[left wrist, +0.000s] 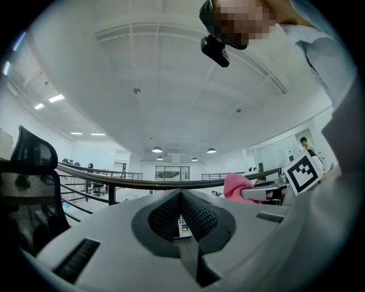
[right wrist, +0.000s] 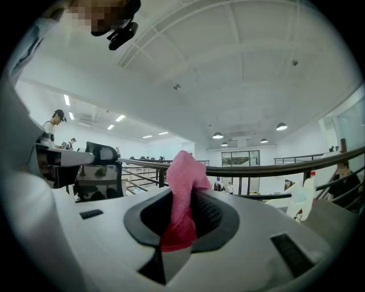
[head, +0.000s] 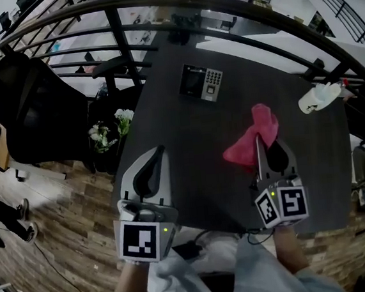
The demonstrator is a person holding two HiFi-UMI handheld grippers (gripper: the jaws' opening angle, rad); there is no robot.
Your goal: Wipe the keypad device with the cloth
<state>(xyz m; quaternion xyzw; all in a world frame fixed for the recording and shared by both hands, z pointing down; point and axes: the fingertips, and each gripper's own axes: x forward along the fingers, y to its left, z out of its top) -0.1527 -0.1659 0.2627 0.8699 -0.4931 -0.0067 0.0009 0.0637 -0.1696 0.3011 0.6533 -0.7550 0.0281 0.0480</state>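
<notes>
The keypad device (head: 201,81), black with a grey key block, lies flat at the far middle of the dark table (head: 191,173). A pink cloth (head: 253,134) hangs bunched from my right gripper (head: 258,140), whose jaws are shut on it, over the table's right half and short of the device. In the right gripper view the cloth (right wrist: 183,194) stands up between the jaws. My left gripper (head: 161,150) hovers at the table's near left with its jaws shut and nothing in them. A sliver of the keypad device (left wrist: 182,226) shows behind its pads, and the cloth (left wrist: 235,185) appears at the right.
A white spray bottle (head: 319,97) lies at the table's far right edge. A black railing (head: 155,0) curves behind the table. A black office chair (head: 30,102) and a pot of white flowers (head: 107,131) stand on the wooden floor to the left.
</notes>
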